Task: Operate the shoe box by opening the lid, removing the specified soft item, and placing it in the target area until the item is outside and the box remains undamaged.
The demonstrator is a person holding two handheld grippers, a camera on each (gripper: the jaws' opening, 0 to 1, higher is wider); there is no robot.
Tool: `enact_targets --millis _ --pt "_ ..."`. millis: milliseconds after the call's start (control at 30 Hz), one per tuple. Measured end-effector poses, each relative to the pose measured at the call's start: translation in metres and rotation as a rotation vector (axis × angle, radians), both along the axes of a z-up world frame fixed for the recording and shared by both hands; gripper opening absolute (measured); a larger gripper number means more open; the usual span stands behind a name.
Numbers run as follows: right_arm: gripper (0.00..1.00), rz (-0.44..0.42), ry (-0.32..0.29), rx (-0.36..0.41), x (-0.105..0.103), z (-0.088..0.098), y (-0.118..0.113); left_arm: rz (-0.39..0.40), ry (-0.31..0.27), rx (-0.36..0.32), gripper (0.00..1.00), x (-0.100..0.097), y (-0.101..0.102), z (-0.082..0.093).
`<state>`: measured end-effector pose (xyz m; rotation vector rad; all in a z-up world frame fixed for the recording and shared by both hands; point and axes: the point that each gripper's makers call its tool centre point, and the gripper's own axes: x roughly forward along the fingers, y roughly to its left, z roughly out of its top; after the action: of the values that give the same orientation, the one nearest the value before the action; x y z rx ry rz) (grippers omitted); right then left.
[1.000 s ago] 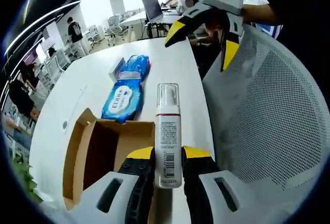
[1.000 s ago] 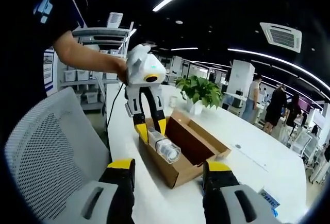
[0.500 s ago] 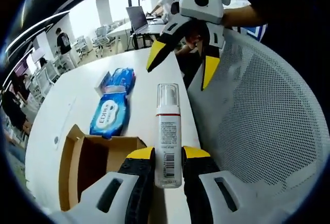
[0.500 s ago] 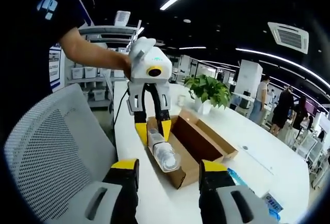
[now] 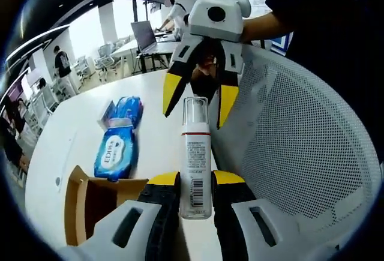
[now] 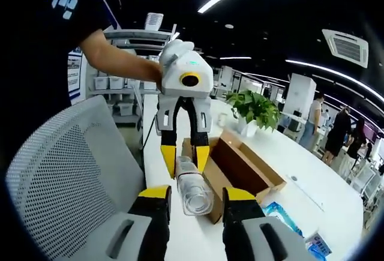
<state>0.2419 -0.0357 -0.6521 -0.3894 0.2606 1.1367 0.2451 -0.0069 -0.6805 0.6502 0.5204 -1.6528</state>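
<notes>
We note the largest item first: a white mesh chair back (image 5: pixel 300 147) across the right half of the left gripper view, and again at lower left of the right gripper view. Next is the white table (image 5: pixel 78 123), running from centre to upper left. On it stands the brown shoe box (image 6: pixel 240 168), lid flaps open, just right of centre in the right gripper view; its corner shows at lower left of the left gripper view. Two blue soft packs (image 5: pixel 114 150) lie on the table beyond the box, already outside it, left of centre.

The white pump bottle (image 5: pixel 195 165) is off the table, pinched low on its body by the left gripper (image 5: pixel 195 180) at bottom centre. The right gripper (image 5: pixel 193 102) comes in from above with jaws spread, its yellow tips flanking the bottle's clear cap. In the right gripper view that cap sits between the spread jaws at bottom centre.

Our judgement: a handover is in hand. Risks: if the right jaws close on the clear cap alone, it may pop off or the bottle may slip; if the left releases early, the bottle may fall onto the box rim and dent it. We cannot tell whether the bottle is the specified item.
</notes>
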Motion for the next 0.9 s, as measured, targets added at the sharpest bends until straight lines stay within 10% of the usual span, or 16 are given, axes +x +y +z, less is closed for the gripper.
enact_targets --millis 900 --pt "0.16 0.018 0.063 -0.022 -0.009 -0.009 -0.002 -0.062 -0.063 -0.014 0.19 -0.002 -0.008 -0.010"
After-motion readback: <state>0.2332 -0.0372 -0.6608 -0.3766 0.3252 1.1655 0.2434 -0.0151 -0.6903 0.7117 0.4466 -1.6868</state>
